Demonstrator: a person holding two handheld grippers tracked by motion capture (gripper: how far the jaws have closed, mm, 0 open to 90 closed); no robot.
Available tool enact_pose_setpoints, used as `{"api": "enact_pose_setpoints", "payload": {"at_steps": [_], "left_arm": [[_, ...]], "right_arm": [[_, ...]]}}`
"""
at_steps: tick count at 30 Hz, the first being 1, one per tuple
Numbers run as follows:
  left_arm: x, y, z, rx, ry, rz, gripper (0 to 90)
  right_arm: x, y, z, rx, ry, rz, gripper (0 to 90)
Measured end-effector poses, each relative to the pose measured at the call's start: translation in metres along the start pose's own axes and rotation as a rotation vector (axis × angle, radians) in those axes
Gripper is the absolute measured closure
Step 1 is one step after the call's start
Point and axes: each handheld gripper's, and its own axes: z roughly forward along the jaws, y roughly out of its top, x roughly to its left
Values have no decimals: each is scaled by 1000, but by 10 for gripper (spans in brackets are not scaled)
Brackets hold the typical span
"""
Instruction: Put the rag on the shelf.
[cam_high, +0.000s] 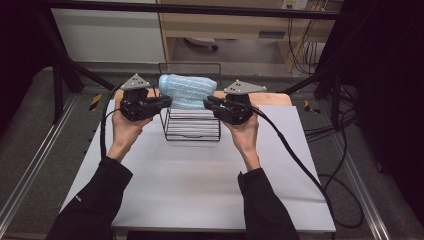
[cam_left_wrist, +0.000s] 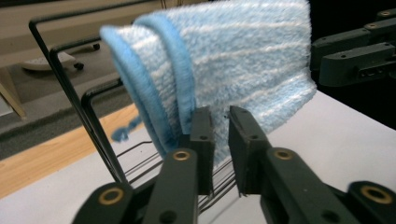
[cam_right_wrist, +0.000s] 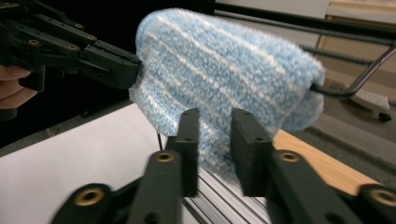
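While the towel (cam_high: 187, 91) hangs over the rack (cam_high: 192, 125), both grippers sit at its ends with jaws slightly apart.

As I read it, the step in hand is letting go after draping: the left gripper (cam_high: 161, 103) has its jaws parted a little around the towel's folded left edge, with no clear pinch on the cloth, and the right gripper (cam_high: 212, 104) likewise stands narrowly open at the right edge, the pile hanging just between its jaws. Next, I judge, both must back straight off sideways without snagging the loops, or the towel could slide from the top wire. It is soft, fluffy terry, light blue with pale stripes and a rolled hem, folded double; the rack is thin black wire on the smooth white bench (cam_high: 200, 190).
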Motion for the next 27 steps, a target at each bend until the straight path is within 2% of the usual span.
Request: {"api": "enact_pose_setpoints", "payload": {"at_steps": [4,6,12,18,21,27], "left_arm": [[-3,5,-6,-12,-11,6,688],[-5,6,-9,-20,-5,15,627],[-6,5,-19,-28,15,21,444],[-4,-6,-27,16,20,35,283],[-3,-14,-30,25,27,42,226],[0,-29,-33,47,44,45,109]], "right_arm": [[2,7,-7,-21,3,-2,613],[2,10,-10,-25,5,-2,572],[2,15,-24,-33,-2,13,363],[-3,10,-39,-11,-15,28,169],[-8,6,-48,-1,-6,49,120],[-15,-5,-65,21,-19,42,60]]}}
